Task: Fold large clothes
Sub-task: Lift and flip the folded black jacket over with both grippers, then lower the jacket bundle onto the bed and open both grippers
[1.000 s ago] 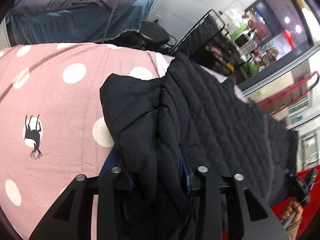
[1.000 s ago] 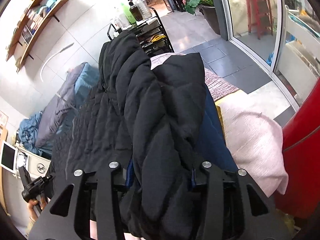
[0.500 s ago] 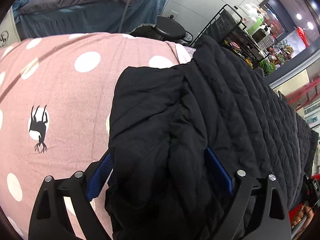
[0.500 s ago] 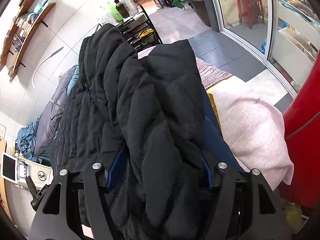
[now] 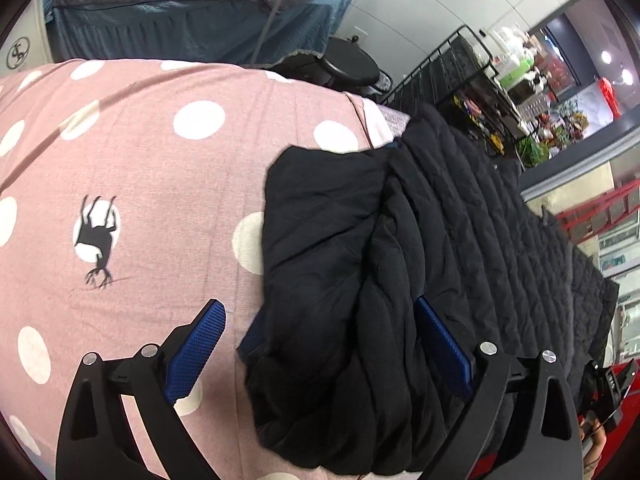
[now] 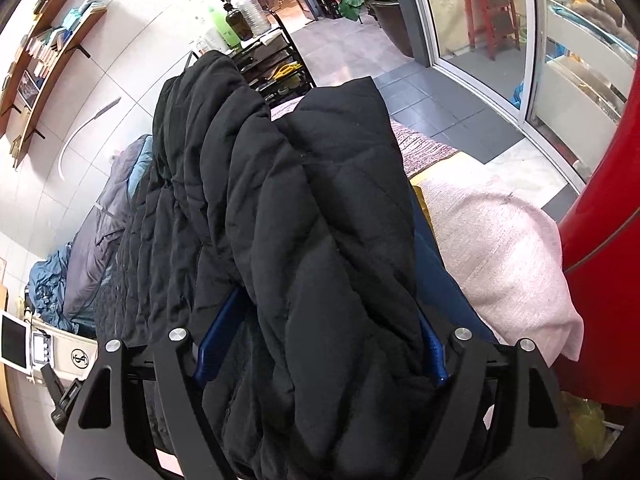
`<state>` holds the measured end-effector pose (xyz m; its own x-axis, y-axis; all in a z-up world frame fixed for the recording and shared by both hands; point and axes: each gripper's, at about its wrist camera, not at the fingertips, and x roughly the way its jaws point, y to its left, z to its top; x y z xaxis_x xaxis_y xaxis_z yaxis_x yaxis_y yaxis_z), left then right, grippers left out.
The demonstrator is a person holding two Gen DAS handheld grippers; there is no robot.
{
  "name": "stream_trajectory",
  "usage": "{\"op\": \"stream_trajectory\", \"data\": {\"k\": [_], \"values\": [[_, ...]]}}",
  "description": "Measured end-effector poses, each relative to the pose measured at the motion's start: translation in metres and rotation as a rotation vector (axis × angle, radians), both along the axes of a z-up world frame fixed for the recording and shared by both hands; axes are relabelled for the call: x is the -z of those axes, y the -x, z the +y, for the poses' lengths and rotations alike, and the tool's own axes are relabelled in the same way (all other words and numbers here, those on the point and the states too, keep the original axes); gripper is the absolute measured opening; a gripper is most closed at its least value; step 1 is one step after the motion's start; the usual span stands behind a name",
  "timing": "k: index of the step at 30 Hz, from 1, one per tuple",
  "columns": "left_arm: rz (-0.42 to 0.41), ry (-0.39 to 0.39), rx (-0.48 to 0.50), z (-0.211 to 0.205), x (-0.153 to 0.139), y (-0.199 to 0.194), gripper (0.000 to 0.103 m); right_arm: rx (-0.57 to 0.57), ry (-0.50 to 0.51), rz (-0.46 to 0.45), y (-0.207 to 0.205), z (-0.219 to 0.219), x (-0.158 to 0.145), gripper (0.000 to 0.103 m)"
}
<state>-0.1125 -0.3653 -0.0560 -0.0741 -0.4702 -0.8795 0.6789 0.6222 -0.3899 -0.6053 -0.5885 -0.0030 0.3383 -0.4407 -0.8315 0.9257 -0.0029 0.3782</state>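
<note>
We judge one fold laid: the black quilted coat (image 5: 360, 264) lies doubled on the dotted pink bed (image 5: 152, 168) ahead. Left tongs (image 5: 320, 320) spread wide, pinching nothing; right tongs (image 6: 320, 328) spread too, coat bunched loosely between. Further folds and tidying left.

Looks like a massage or beauty salon. Covered treatment bed (image 5: 192, 4), bottle cart (image 6: 256, 36), glass shopfront (image 6: 472, 12).

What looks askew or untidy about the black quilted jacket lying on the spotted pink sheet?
The black quilted jacket is bunched, not flat: its folded edge humps into thick rolls between the open fingers of the left hand-held gripper and right hand-held gripper. A blue lining peeks out at the side. No damage or spill is visible on the pink sheet.
</note>
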Motion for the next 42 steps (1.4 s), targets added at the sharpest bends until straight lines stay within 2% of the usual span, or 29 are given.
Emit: {"op": "stream_trajectory", "data": {"k": [3, 5, 8, 11, 14, 17, 22, 30, 36, 42], "values": [[-0.039, 0.006, -0.053, 0.015, -0.012, -0.005, 0.093, 0.006, 0.02, 0.018, -0.002, 0.003, -0.011, 0.077], [-0.08, -0.009, -0.088, 0.026, -0.02, -0.007, 0.094, 0.018, 0.048, 0.068, -0.005, 0.008, -0.023, 0.083], [-0.171, -0.052, -0.102, 0.036, -0.032, -0.008, 0.096, 0.014, 0.127, 0.159, -0.013, 0.019, -0.045, 0.087], [-0.242, -0.064, -0.07, 0.039, -0.046, -0.005, 0.096, -0.032, 0.198, 0.252, -0.032, 0.031, -0.067, 0.091], [-0.318, -0.067, -0.019, 0.034, -0.063, 0.007, 0.097, -0.107, 0.233, 0.286, -0.055, 0.042, -0.084, 0.093], [-0.377, -0.069, 0.061, 0.026, -0.079, 0.025, 0.097, -0.197, 0.221, 0.301, -0.086, 0.051, -0.092, 0.095], [-0.358, -0.081, 0.217, 0.008, -0.097, 0.064, 0.097, -0.339, 0.153, 0.317, -0.139, 0.071, -0.091, 0.095], [-0.29, -0.144, 0.372, 0.003, -0.09, 0.123, 0.097, -0.531, 0.079, 0.419, -0.201, 0.115, -0.073, 0.095], [-0.32, -0.155, 0.438, 0.005, -0.089, 0.148, 0.097, -0.529, 0.001, 0.414, -0.202, 0.133, -0.062, 0.095], [-0.319, -0.22, 0.49, 0.002, -0.082, 0.165, 0.096, -0.515, -0.045, 0.417, -0.197, 0.144, -0.057, 0.095]]}}
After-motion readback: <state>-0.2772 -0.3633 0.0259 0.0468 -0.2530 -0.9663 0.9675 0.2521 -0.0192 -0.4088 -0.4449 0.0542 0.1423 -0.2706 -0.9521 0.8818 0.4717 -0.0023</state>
